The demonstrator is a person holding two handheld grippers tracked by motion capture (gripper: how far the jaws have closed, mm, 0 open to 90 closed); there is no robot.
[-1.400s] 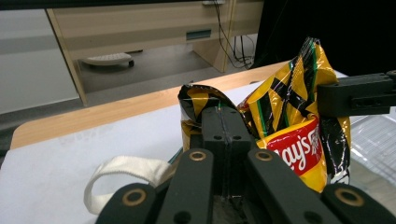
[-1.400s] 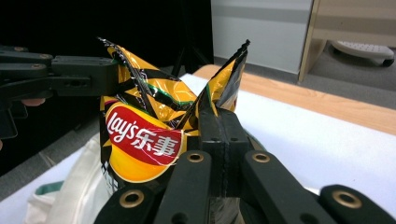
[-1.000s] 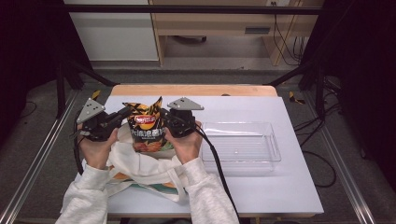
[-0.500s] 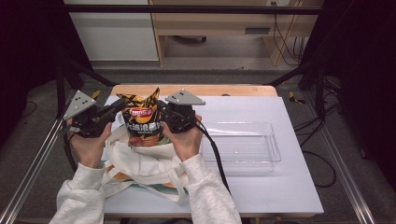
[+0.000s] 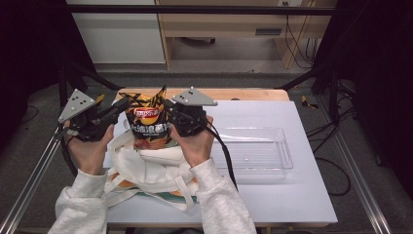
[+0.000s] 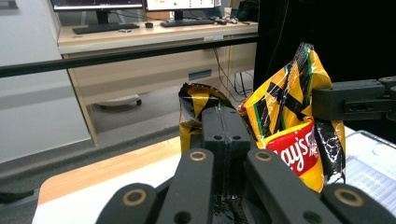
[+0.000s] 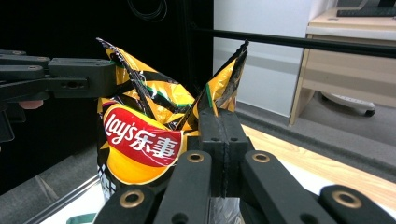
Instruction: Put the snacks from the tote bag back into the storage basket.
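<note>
**Both tongs clamped on the chip bag, bag held up over the tote**

High view: left tongs and right tongs grip the chip bag from opposite sides, near its top. The bag hangs upright between the two hands, its bottom just above or at the mouth of the white tote bag, which lies crumpled on the white table at the person's edge. Can't tell from this angle whether the bag bottom touches the cloth. A clear plastic tray sits on the table to the right of the right hand, apart from the bag.

Left gripper view: left tongs have jaws pressed fully together, a fold of the black-and-yellow foil pinched between them at the bag's top corner. The rest of the chip bag stands to the right of the jaws, red logo facing the camera. The right tongs come in from the right edge, on the bag's far upper corner.

Right gripper view: right tongs also closed flat, foil nipped between the jaws at the other top corner. The chip bag hangs to the left of them, with the left tongs reaching in from the left edge onto the opposite corner.
</note>
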